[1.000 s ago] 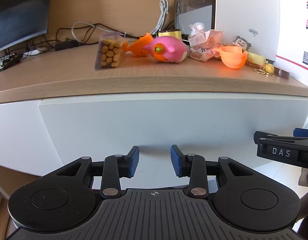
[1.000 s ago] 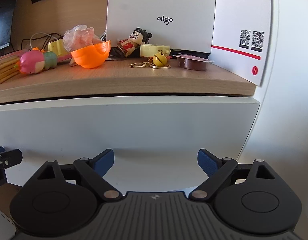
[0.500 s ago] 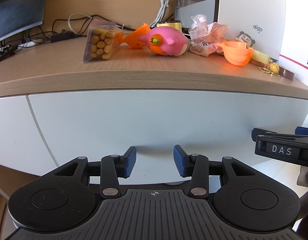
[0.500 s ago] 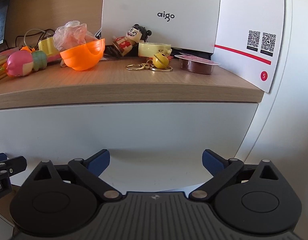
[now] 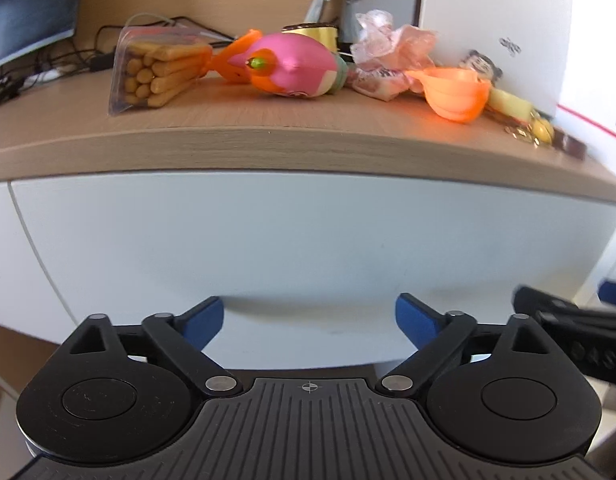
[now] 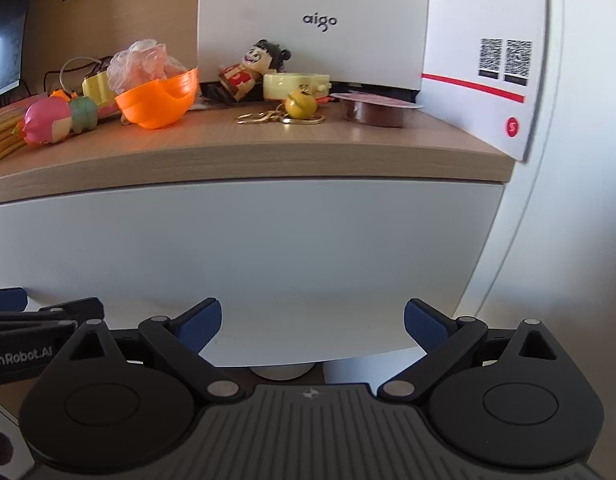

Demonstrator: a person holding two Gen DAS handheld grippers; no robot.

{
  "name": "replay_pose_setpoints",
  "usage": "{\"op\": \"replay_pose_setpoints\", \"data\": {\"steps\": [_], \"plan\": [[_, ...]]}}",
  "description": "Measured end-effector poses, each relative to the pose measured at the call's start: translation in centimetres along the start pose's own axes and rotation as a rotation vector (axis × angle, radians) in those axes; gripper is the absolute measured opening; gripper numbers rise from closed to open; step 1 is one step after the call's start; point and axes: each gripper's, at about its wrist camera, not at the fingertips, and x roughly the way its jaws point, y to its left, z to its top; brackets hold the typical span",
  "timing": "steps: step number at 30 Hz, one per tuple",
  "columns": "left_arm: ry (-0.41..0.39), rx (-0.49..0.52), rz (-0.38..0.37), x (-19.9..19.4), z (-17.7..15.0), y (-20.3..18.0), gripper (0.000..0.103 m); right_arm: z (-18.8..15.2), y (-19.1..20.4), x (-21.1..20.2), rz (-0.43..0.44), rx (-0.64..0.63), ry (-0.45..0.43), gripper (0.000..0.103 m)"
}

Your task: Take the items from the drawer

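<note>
Your two grippers face a closed white drawer.

Your left gripper (image 5: 309, 320) and right gripper (image 6: 311, 322) both hold their fingers wide apart, empty, close to the drawer front (image 5: 308, 240): plain, white, handleless, shut just under the wooden desktop's (image 6: 268, 148) front edge.

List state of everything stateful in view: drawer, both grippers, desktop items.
Drawer front: shut, flush under the desk top.
Left gripper: open, empty, facing the drawer.
Right gripper: open, empty, facing the drawer.
Orange bowl: tilted, resting on the desk.
Biscuit stick pack: lying on its side, looks sealed.
Keyring bell: lying loose on the desk.
</note>
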Motion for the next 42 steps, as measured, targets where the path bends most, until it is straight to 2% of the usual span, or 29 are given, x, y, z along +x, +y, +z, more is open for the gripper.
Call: {"op": "replay_pose_setpoints", "data": {"steps": [2,5,10,12,15,17,19,21,25,28,31,42], "plan": [[-0.024,0.001,0.018,-0.1,-0.4,-0.4,0.097,-0.1,-0.6,-0.3,-0.002,-0.005,0.0,0.099],[-0.054,0.029,0.022,-1.7,-0.9,-1.0,0.091,-0.4,-1.3,-0.7,-0.002,-0.018,0.016,0.099],[0.004,0.04,0.031,-6.9,-0.9,-1.2,0.09,-0.4,-2.2,-4.3,0.019,0.026,0.05,0.099],[0.044,0.033,0.032,-9.6,-0.2,-1.0,0.09,0.4,-2.3,-6.6,0.034,0.042,0.064,0.099],[0.063,0.041,0.056,-14.3,1.5,-0.7,0.088,2.4,-2.5,-10.6,0.038,0.057,0.089,0.099],[0.074,0.041,0.061,-17.1,2.8,-0.7,0.084,3.7,-2.8,-13.6,0.052,0.074,0.097,0.099],[0.088,0.028,0.064,-19.0,4.4,-0.8,0.075,4.8,-3.0,-16.0,0.064,0.078,0.105,0.099],[0.101,0.024,0.072,-20.4,5.3,-0.8,0.073,6.2,-3.4,-17.2,0.069,0.098,0.129,0.099],[0.161,0.011,0.049,-22.1,6.2,-0.9,0.073,7.2,-3.5,-19.1,0.085,0.09,0.167,0.099],[0.157,0.038,0.04,-23.2,6.4,-1.3,0.073,7.8,-3.2,-19.6,0.113,0.042,0.188,0.099],[0.153,0.042,0.049,-23.5,6.5,-1.5,0.073,8.2,-2.8,-20.5,0.123,0.011,0.171,0.099],[0.179,0.058,0.058,-23.7,5.3,-1.8,0.073,7.4,-1.4,-20.8,0.123,-0.048,0.196,0.099]]}}
